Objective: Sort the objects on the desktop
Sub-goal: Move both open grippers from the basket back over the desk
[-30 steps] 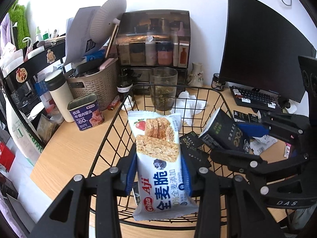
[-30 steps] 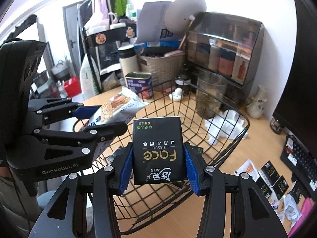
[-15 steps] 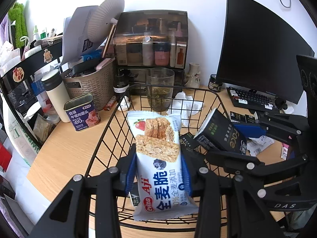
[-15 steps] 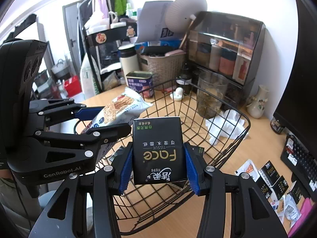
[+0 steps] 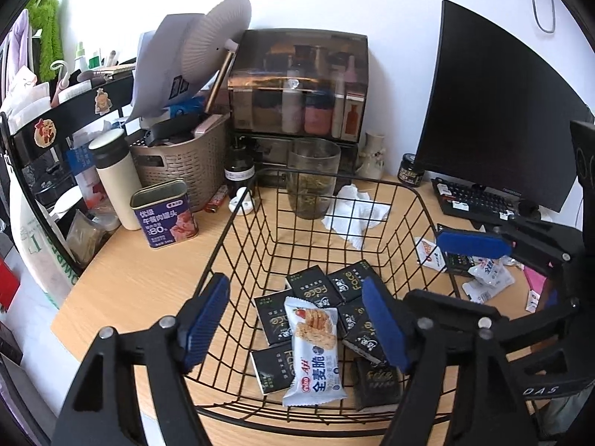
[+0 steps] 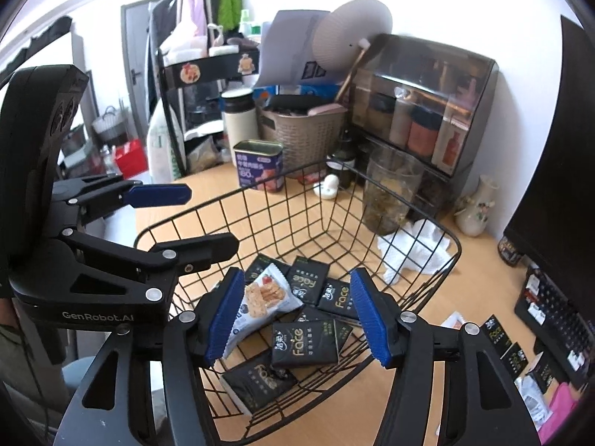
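A black wire basket stands on the wooden desk. In it lie several black Face tissue packs and a white Aji oat-crisp snack bag on top of them. My left gripper is open and empty above the basket's near rim. My right gripper is open and empty above the basket too. The right gripper's blue pad shows in the left wrist view. The left gripper's blue pad shows in the right wrist view.
Behind the basket stand a glass of tea, a crumpled white tissue, a purple luncheon-meat can, a white flask, a woven bin and a tinted organiser. A monitor, keyboard and loose packets are at right.
Both grippers opened. The snack bag dropped from the left gripper and the tissue pack from the right gripper into the basket.
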`<action>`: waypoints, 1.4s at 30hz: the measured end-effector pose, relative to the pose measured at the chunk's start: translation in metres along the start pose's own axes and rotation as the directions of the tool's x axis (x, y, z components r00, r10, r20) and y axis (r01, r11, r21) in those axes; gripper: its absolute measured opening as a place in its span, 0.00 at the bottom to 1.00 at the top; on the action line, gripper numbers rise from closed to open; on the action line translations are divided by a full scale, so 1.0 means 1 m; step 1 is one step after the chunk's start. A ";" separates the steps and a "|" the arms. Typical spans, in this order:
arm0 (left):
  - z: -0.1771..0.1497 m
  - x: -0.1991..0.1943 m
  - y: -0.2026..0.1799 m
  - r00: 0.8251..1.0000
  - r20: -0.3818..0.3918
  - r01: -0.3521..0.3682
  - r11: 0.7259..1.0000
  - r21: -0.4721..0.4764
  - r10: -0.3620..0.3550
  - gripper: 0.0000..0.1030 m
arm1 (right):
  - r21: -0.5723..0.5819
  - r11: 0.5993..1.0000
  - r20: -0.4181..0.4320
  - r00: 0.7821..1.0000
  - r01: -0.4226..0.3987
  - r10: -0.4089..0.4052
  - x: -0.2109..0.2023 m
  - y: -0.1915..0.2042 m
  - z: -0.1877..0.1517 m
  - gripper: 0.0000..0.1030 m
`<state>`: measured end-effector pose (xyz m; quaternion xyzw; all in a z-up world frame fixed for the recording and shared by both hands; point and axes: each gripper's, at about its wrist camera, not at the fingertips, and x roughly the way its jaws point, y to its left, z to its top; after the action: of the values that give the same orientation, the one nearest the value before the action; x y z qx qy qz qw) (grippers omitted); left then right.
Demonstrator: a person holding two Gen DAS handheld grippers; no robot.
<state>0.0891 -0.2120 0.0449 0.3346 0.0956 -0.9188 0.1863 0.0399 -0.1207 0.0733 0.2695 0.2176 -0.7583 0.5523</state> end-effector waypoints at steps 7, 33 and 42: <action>-0.001 -0.005 -0.015 0.999 0.002 0.044 0.999 0.030 -0.044 0.75 | 0.031 0.998 0.015 0.998 0.056 -0.056 -0.021 -0.023 -0.012 0.57; 0.009 0.109 -0.281 0.941 -0.206 0.326 0.882 0.341 -0.268 0.75 | 0.338 0.866 -0.136 0.929 0.370 -0.344 -0.112 -0.255 -0.171 0.57; 0.008 0.169 -0.308 0.920 -0.285 0.365 0.856 0.366 -0.270 0.75 | 0.397 0.831 -0.208 0.920 0.390 -0.333 -0.097 -0.300 -0.216 0.57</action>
<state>-0.1599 0.0197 -0.0433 0.4470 -0.0256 -0.8925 -0.0553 -0.1862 0.1735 -0.0183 0.3874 0.1271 -0.8589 0.3100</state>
